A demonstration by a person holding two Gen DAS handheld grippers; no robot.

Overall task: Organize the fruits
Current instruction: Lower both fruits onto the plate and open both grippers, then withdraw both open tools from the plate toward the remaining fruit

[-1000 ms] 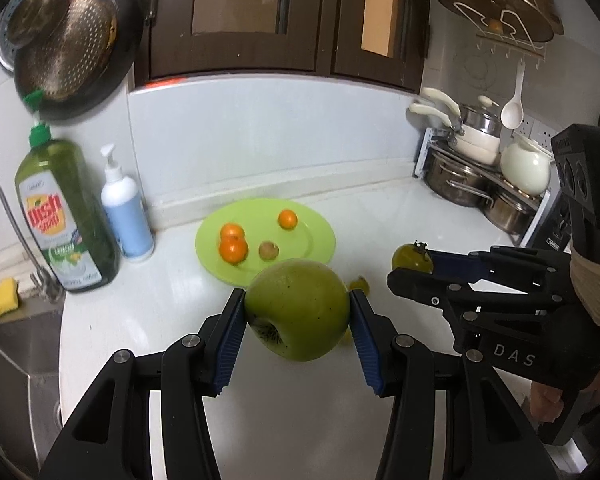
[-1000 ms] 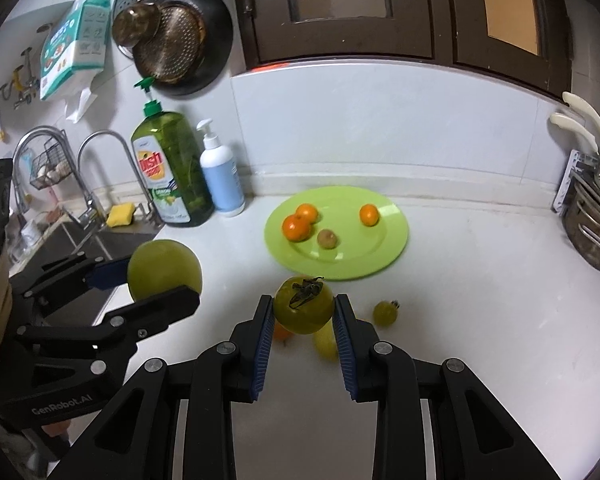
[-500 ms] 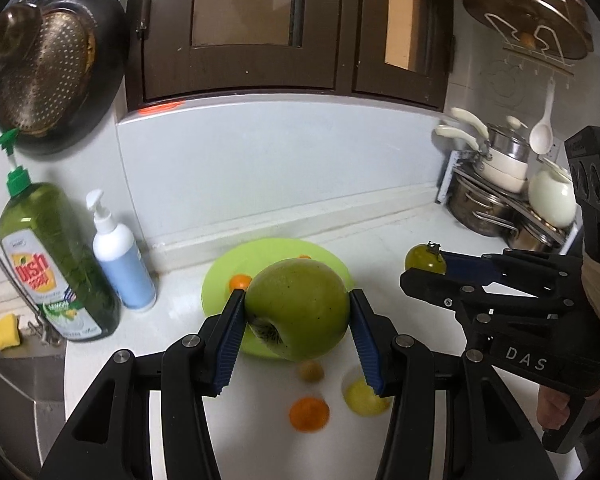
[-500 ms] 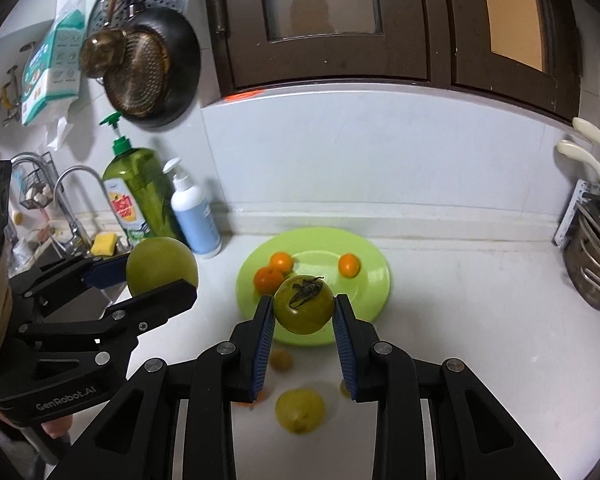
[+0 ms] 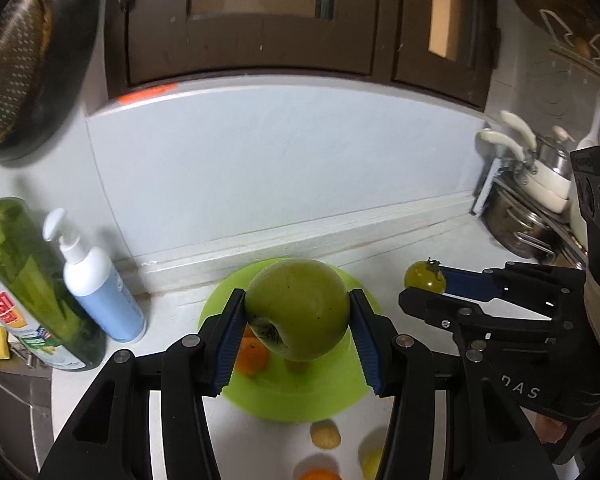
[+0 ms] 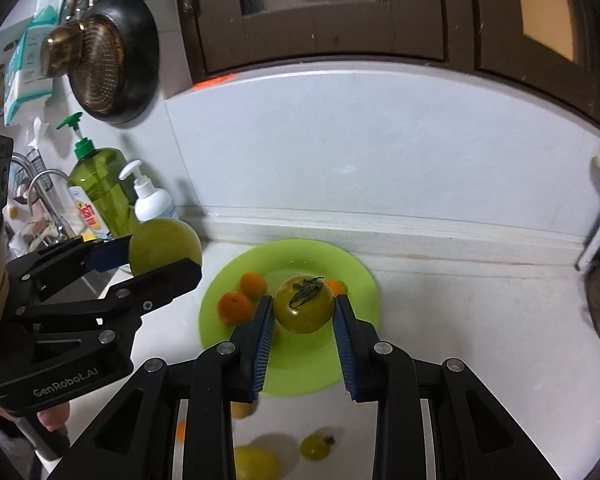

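Note:
My left gripper is shut on a large green apple, held above the lime-green plate. The right gripper is shut on a green tomato with a dried stem, also over the plate. Small oranges lie on the plate's left part. In the left wrist view the right gripper shows at the right with the tomato. In the right wrist view the left gripper shows at the left with the apple.
Loose fruit lies on the white counter in front of the plate: a small green tomato, a yellow fruit, an orange. A green dish-soap bottle and white pump bottle stand left. Pots sit right.
Both grippers have moved forward toward the back wall with their fruit and now hang over the plate. The loose fruits on the counter have slid to the bottom of both views.

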